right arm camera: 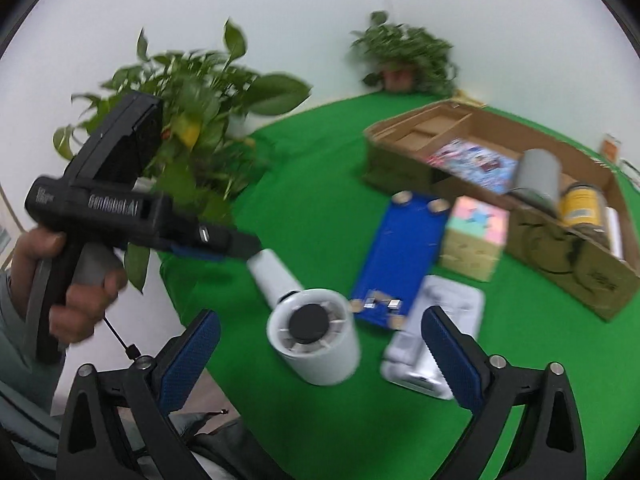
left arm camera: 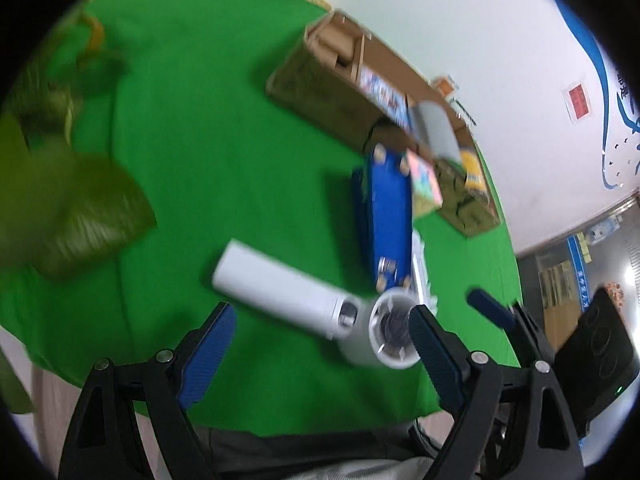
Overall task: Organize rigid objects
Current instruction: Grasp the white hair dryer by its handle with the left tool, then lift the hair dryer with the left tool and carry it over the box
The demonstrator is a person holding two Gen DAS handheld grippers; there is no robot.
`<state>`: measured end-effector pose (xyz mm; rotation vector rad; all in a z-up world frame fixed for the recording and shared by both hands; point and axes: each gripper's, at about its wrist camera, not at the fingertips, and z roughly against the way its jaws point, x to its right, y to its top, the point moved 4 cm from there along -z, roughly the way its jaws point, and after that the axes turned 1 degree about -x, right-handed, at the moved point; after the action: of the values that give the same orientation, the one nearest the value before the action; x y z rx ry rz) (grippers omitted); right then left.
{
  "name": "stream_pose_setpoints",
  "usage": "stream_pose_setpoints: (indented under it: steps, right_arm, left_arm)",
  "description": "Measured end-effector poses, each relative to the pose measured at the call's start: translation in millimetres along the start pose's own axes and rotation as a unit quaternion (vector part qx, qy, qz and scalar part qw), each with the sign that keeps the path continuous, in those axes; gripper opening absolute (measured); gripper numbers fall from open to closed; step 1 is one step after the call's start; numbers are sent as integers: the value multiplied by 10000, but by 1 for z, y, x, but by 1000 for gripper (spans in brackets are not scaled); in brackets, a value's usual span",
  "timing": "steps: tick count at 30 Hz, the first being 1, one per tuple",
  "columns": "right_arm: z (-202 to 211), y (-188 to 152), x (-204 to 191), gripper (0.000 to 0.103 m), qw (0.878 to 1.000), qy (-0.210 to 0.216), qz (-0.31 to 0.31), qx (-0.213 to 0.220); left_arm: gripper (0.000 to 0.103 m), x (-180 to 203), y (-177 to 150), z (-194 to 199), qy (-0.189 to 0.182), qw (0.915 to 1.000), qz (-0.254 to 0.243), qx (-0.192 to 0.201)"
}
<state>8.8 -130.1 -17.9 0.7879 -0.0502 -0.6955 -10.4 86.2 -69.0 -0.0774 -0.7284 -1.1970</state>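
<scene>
A white hair-dryer-like device (left arm camera: 276,280) (right arm camera: 312,340) lies on the green tablecloth (left arm camera: 200,140), its round head toward me. My left gripper (left arm camera: 320,320) hovers open over it; the right pad overlaps the head's rim in the picture, and I cannot tell whether they touch. My right gripper (right arm camera: 320,316) also stands open, above the head, holding nothing. To the right of the device lie a blue flat board (left arm camera: 390,216) (right arm camera: 400,256), a pastel box (right arm camera: 476,236) and a clear plastic tray pack (right arm camera: 436,340). A hand holds the left gripper (right arm camera: 240,246) at the left of the right wrist view.
An open cardboard box (right arm camera: 568,264) at the back right holds a grey cylinder (right arm camera: 536,176), a yellow can (right arm camera: 580,204) and a colourful book. Leafy potted plants (right arm camera: 192,120) (right arm camera: 404,56) stand at the table's left and far edges. The round table's edge is close below both grippers.
</scene>
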Motion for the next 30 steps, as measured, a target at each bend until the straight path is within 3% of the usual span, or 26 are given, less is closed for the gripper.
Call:
stream_pose_setpoints:
  steps: [5, 7, 10, 13, 15, 18, 19, 20, 23, 25, 27, 30]
  right_arm:
    - [-41, -4, -12, 80, 9989, 120, 281, -352]
    - [-52, -7, -11, 58, 9983, 124, 255, -509]
    - [-59, -10, -6, 57, 9987, 53, 8, -505]
    - [-57, -15, 10, 57, 9931, 320, -959, -594]
    - [-55, -21, 25, 57, 9781, 600, -1861, -712]
    - [-60, -40, 54, 57, 9210, 1217, -3575, -959]
    - [-60, -45, 60, 57, 9107, 1266, -3811, -966]
    - [-59, -48, 65, 57, 9092, 1160, -3888, -940]
    - [-50, -48, 66, 58, 9306, 610, -3496, -899]
    - [-44, -47, 64, 60, 9430, 560, -3164, -867]
    - [-33, -43, 55, 62, 9659, 354, -2439, -790]
    - [-27, -38, 33, 65, 9864, 360, -1371, -837]
  left_arm:
    - [87, -10, -8, -9, -66, 9999, 59, 48]
    - [87, -12, -9, -10, -154, 9998, 67, 99]
    - [85, -16, -9, -13, -225, 9996, 73, 147]
    - [85, -21, -10, -12, -372, 9990, 169, 166]
    - [85, -20, -10, -11, -534, 9983, 181, 148]
    - [84, -13, -6, -17, -642, 9978, 130, 92]
    - [82, -11, -4, -20, -696, 9975, 138, 58]
    - [80, -9, -1, -25, -739, 9972, 146, 15]
    - [68, -2, 6, -43, -627, 9979, 90, -153]
    - [58, -1, 8, -52, -471, 9984, 110, -282]
    - [54, 0, 9, -58, -449, 9984, 120, -315]
    - [51, 0, 14, -62, -416, 9985, 142, -326]
